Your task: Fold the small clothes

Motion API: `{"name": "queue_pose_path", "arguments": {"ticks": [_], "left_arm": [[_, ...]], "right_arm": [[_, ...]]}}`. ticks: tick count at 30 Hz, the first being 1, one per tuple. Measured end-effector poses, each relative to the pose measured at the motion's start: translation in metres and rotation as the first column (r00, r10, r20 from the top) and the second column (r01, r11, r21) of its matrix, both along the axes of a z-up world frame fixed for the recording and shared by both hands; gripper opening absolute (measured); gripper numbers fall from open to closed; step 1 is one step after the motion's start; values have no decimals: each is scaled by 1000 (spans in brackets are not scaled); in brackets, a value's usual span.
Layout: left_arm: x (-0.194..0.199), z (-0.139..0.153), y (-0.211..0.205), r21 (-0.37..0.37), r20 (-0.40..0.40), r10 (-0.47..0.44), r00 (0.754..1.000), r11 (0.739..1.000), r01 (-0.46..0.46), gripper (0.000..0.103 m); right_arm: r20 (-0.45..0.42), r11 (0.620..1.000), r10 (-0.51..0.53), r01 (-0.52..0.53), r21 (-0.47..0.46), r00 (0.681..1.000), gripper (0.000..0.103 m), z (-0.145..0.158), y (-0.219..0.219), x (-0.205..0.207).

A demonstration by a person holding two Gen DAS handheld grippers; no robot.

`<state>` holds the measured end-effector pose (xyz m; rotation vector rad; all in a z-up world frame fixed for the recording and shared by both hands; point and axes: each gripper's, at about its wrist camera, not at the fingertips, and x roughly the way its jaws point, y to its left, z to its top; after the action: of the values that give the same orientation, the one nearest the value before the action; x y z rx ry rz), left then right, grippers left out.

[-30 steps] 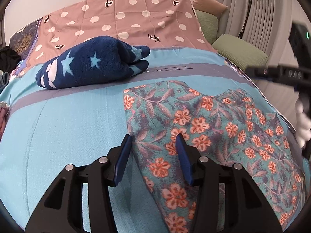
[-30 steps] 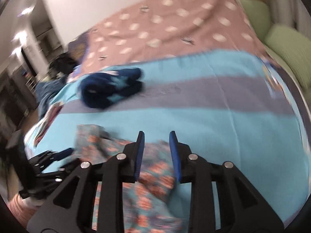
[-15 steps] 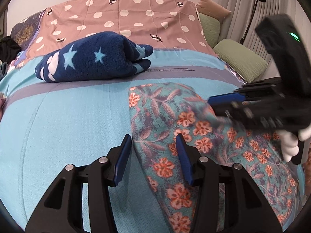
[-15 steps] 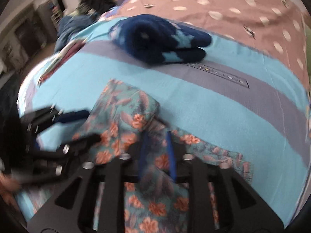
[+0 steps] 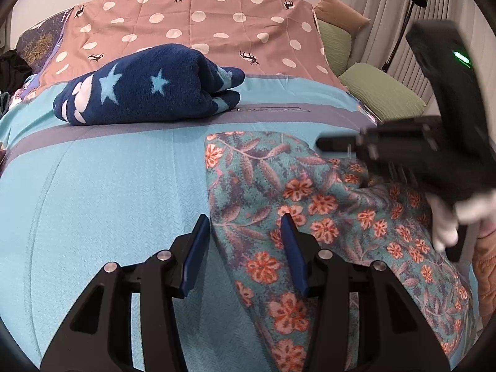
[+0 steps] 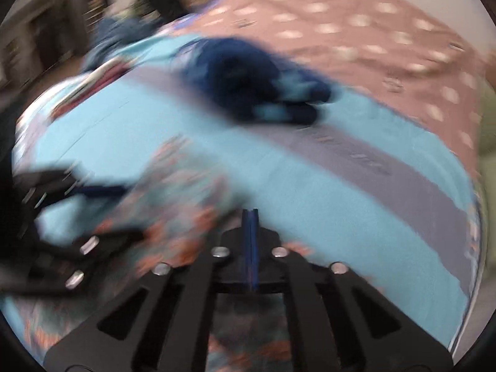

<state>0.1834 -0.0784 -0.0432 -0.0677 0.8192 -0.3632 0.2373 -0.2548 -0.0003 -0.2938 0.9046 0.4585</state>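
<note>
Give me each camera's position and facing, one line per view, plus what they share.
Left wrist: on the left gripper, facing down the bed; jaws open astride the floral garment's edge; a gloved hand at right.
Right wrist: on the right gripper, blurred, facing across the bed; jaws shut.
Shared: floral garment, navy star blanket, and each view shows the other gripper.

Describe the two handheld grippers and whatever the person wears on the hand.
The left gripper and the right gripper are alike: black angular frames with cut-out slots, silver round bolt heads and two flat blue finger pads. Seen from the left wrist camera, the right gripper's black handle carries a small green light, and the hand holding it wears a white glove.
</note>
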Motion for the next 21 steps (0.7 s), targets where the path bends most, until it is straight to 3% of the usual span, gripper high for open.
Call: {"name": "queue_pose_path", "arguments": {"ticks": [1, 3, 6, 7, 8, 9, 10, 13, 14, 15, 17, 18, 21], "left_arm": [[0, 0, 0, 0, 0, 0, 1000, 1000, 0, 49], [0, 0, 0, -3, -1, -1, 1000, 1000, 1, 49], [0, 0, 0, -4, -4, -1, 1000, 1000, 1, 49], [-1, 0, 0, -2, -3, -1, 1000, 1000, 1, 49], [-1, 0, -1, 0, -3, -1, 1000, 1000, 1, 50], [-1, 0, -2, 2, -2, -1, 1000, 1000, 1, 50], [-1, 1, -2, 4, -2, -1, 1000, 1000, 1, 50], [-1, 1, -2, 6, -3, -1, 1000, 1000, 1, 50], [-1, 1, -2, 5, -4, -2, 1000, 1000, 2, 50], [-1, 1, -2, 4, -5, -1, 1000, 1000, 1, 50], [-1, 1, -1, -4, -5, 0, 1000, 1000, 0, 50], [-1, 1, -1, -10, -6, 0, 1000, 1000, 0, 50], [-2, 1, -1, -11, -4, 1, 1000, 1000, -1, 50]], "right_arm": [[-12, 996, -63, 64, 54, 998, 0, 2, -13, 9], [-38, 983, -93, 98, 157, 995, 0, 8, -31, 13], [-76, 980, 1, 15, 199, 997, 4, 13, -35, 0], [-93, 982, 60, -42, 185, 994, 17, 12, -31, -8], [-83, 986, 75, -61, 154, 994, 44, 12, -28, -12], [-61, 991, 86, -79, 109, 994, 54, 12, -24, -18], [-55, 992, 110, -106, 70, 992, 58, 9, -19, -21], [-106, 990, 144, -142, 27, 984, 53, -4, 0, -21], [-121, 988, 155, -154, 19, 981, 23, -9, 6, -23], [-143, 986, 165, -164, 16, 976, 14, -14, 13, -21], [-101, 990, 141, -139, 28, 985, 4, -10, 14, -19], [-75, 992, 99, -93, 89, 992, 1, -3, 6, -14], [-68, 972, -109, 121, 204, 992, 0, 4, -29, 16]]}}
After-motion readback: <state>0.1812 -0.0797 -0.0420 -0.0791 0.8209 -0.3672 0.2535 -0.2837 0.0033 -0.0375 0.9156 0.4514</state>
